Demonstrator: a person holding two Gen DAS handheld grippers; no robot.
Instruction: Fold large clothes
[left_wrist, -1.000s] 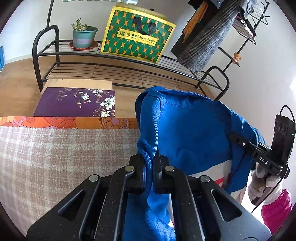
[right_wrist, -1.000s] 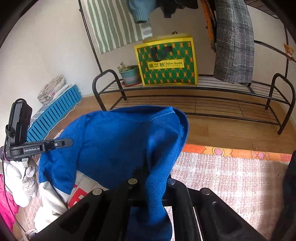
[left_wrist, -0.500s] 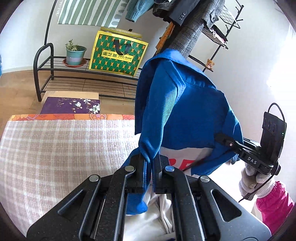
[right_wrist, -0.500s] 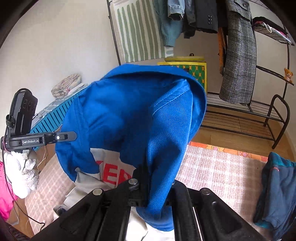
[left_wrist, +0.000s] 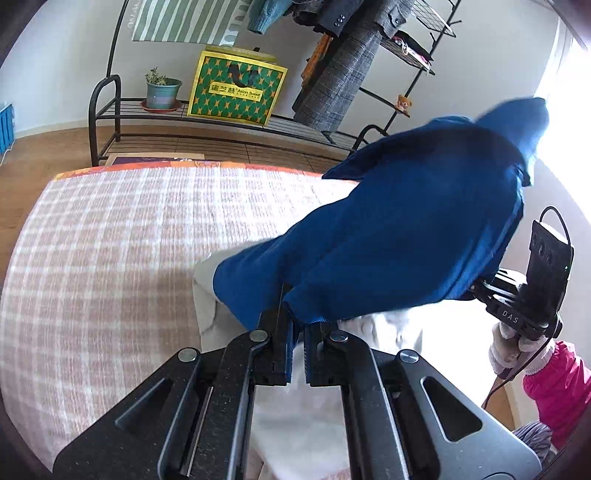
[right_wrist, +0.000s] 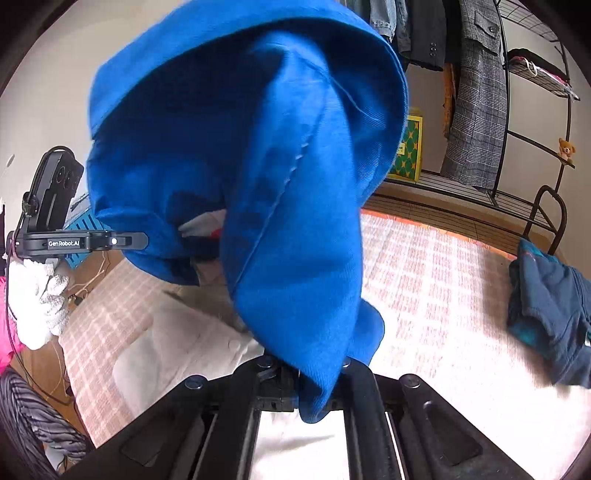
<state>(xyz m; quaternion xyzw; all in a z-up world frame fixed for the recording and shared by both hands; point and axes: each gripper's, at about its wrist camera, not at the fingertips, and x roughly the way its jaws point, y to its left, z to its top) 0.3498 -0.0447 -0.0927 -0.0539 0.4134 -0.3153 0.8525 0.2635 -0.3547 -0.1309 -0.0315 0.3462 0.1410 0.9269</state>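
A large blue and white garment (left_wrist: 406, 229) hangs between my two grippers above the checked bed cover (left_wrist: 110, 240). My left gripper (left_wrist: 297, 321) is shut on a blue edge of it. My right gripper (right_wrist: 314, 369) is shut on another blue edge; the blue cloth (right_wrist: 258, 147) billows up and fills most of the right wrist view. The white lower part (right_wrist: 177, 347) lies on the bed. The right gripper also shows in the left wrist view (left_wrist: 491, 291), and the left one in the right wrist view (right_wrist: 140, 240).
A dark blue folded garment (right_wrist: 546, 306) lies on the bed at the right. Behind the bed stand a black metal rack (left_wrist: 107, 110), a green and yellow bag (left_wrist: 236, 88), a potted plant (left_wrist: 162, 92) and hanging clothes (left_wrist: 351, 74).
Both grippers have lifted and swung the garment; the blue part has flipped up and over toward the right, and the white part has come down onto the bed.
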